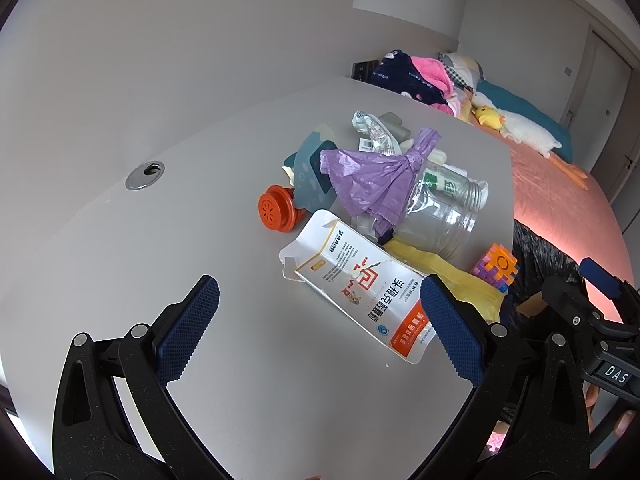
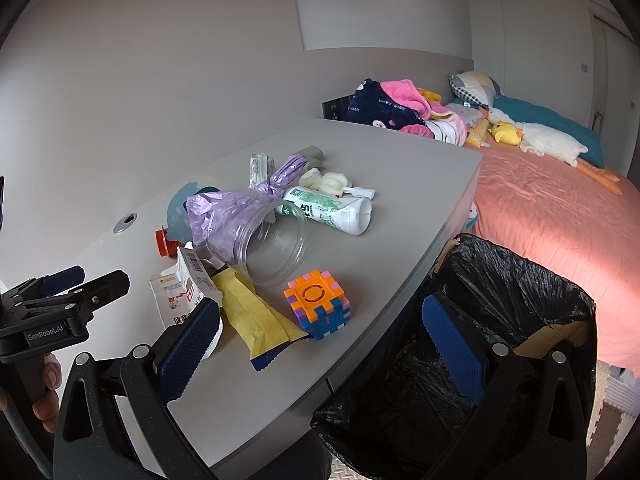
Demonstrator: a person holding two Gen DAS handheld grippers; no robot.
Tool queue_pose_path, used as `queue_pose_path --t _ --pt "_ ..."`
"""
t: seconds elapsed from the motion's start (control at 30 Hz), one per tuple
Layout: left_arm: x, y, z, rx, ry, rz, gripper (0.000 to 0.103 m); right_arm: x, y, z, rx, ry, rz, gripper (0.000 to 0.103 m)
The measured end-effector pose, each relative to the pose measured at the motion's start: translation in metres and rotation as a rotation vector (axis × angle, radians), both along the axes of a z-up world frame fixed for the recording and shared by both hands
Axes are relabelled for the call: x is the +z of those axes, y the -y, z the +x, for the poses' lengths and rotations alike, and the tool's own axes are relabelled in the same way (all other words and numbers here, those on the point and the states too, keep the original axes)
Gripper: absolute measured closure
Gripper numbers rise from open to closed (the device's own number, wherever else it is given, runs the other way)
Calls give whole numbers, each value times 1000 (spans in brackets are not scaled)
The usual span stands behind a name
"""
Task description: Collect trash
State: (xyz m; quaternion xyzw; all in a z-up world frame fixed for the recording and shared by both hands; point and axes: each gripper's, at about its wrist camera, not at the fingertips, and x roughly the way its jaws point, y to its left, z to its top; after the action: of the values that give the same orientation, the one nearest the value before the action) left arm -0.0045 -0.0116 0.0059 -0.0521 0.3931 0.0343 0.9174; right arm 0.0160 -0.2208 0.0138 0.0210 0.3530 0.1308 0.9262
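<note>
Both hand-held grippers, left [image 1: 320, 316] tagged "GenRobot.AI" and right [image 2: 320, 344] tagged "DAS", gape wide, holding nothing

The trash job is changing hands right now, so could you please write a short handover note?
Left gripper: open, empty, low over the table, at the torn carton.
Right gripper: open, empty, at the table edge above the bin.
Carton, purple bag, clear jar, yellow wrapper, bottle and puzzle cube all lie on the table.
Done: nothing visibly binned.
Left: everything; carton looks nearest.
</note>
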Motion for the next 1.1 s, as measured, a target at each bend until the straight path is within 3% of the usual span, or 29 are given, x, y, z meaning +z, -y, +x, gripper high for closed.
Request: queue_pose_path --t 1.1 --pt "-1 -3 0 -4 -17 -28 6 -1 0 0 1 1 -5 2"
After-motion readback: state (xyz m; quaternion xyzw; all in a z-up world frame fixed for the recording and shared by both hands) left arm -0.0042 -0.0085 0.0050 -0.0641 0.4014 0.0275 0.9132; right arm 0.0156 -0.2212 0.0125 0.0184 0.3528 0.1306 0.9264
